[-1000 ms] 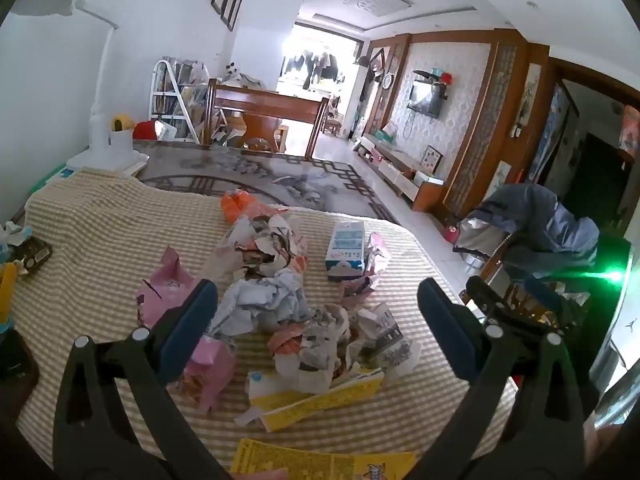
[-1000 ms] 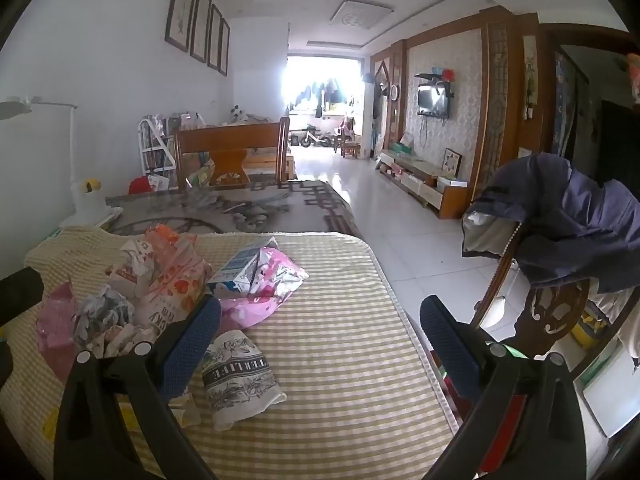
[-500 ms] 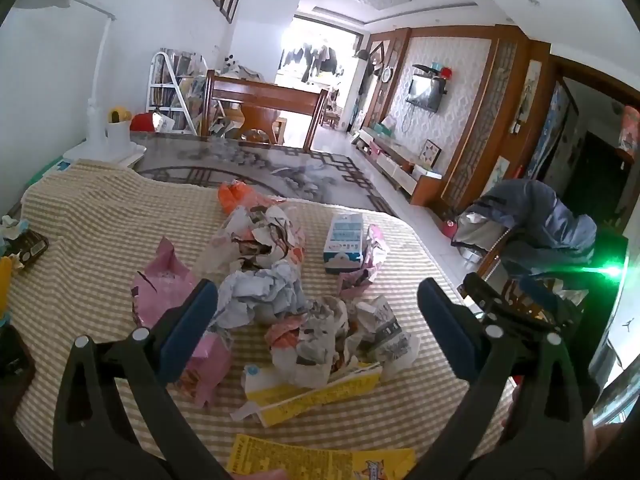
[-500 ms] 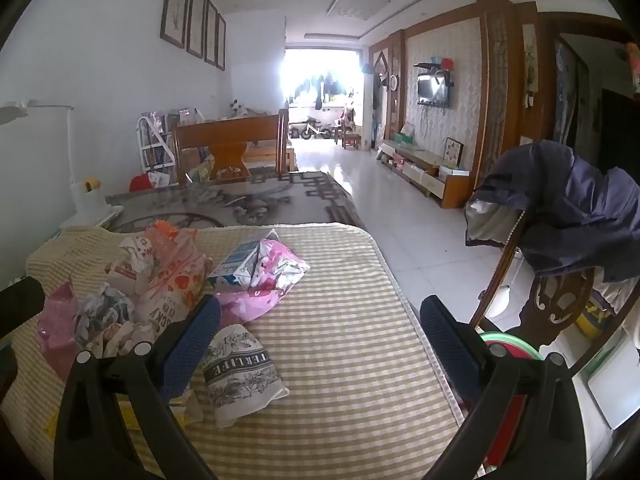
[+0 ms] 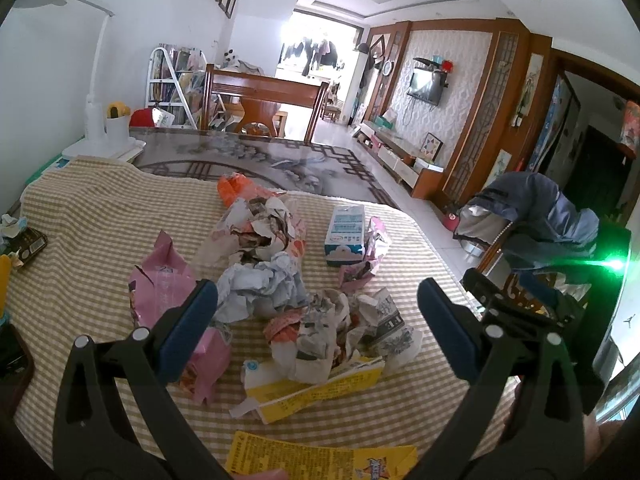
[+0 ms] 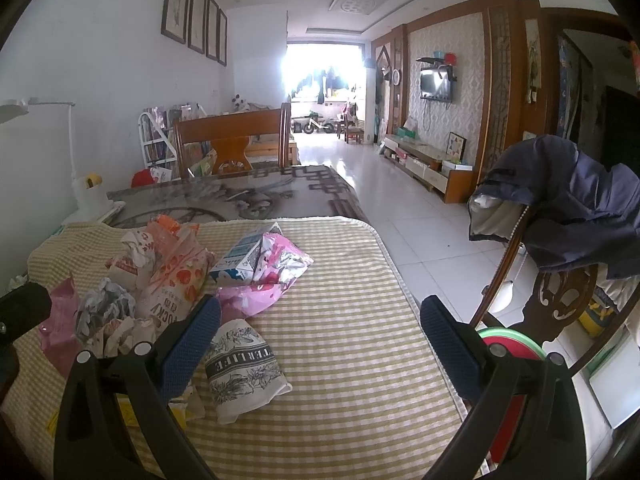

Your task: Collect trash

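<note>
We hold the left gripper (image 5: 318, 304) above the near part of the table (image 5: 80, 216), and its fingers (image 5: 188, 320) are spread wide with nothing between them. Under the gap we see a heap of trash on the checked cloth: a crumpled grey paper (image 5: 260, 284), a printed paper cup (image 5: 384, 316) that lies on its side, and a flat yellow box (image 5: 320, 388) just in front of them. A pink bag (image 5: 164, 276) lies beside the left finger. Behind the heap a small blue and white carton (image 5: 346, 234) stands upright, and a torn wrapper (image 5: 256, 228) with an orange piece is further back. At the near edge a yellow leaflet (image 5: 320, 460) is partly cut off.

Our right gripper (image 6: 320, 330) also has its fingers (image 6: 192, 340) apart and grasps nothing. It hovers over the right side of the table, and the paper cup (image 6: 244, 368) lies just beside the left finger. The carton (image 6: 240, 258) leans on a pink foil wrapper (image 6: 276, 268) further away. Past the table edge a wooden chair (image 6: 560, 300) carries a dark jacket (image 6: 580, 200). A white lamp (image 5: 96, 80) stands at the far left corner.
</note>
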`<move>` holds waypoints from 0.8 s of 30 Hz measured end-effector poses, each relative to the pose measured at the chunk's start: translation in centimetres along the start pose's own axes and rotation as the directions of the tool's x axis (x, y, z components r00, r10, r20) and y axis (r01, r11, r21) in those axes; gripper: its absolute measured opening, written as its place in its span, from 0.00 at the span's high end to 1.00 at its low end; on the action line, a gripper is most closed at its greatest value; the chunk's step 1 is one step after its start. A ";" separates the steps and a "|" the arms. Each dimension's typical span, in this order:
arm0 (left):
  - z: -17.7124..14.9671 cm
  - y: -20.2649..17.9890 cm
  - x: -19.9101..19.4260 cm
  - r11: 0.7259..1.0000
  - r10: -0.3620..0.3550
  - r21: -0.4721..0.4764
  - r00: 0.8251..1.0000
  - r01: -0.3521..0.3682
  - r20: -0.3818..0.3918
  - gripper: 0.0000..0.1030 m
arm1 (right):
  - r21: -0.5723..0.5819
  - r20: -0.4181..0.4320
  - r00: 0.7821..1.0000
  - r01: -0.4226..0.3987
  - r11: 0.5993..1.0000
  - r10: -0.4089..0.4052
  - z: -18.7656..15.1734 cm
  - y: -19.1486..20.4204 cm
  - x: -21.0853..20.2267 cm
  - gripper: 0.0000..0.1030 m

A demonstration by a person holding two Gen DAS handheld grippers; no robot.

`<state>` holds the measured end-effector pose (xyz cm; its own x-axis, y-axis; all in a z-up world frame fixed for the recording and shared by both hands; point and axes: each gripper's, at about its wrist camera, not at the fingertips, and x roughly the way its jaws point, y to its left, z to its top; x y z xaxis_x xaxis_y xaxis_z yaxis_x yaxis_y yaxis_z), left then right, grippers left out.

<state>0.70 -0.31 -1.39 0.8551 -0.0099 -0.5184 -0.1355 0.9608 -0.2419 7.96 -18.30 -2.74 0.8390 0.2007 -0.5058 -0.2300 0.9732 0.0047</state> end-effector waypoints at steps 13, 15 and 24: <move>0.0 -0.2 0.2 1.000 0.005 0.012 1.000 -0.005 -0.022 0.05 | 0.001 -0.002 1.000 -0.001 1.000 0.001 0.0 0.1 0.0 0.07; 0.0 -0.2 0.2 1.000 0.005 0.011 1.000 -0.005 -0.020 0.05 | 0.001 -0.002 1.000 -0.001 1.000 0.001 0.0 0.1 0.0 0.07; -0.1 -0.3 0.2 1.000 0.006 0.013 1.000 -0.006 -0.021 0.05 | 0.002 -0.001 1.000 -0.001 1.000 0.001 0.0 0.0 0.0 0.07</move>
<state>0.87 -0.57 -1.49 0.8437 -0.0099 -0.5368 -0.1340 0.9643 -0.2285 7.98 -18.28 -2.76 0.8381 0.2014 -0.5070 -0.2297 0.9732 0.0069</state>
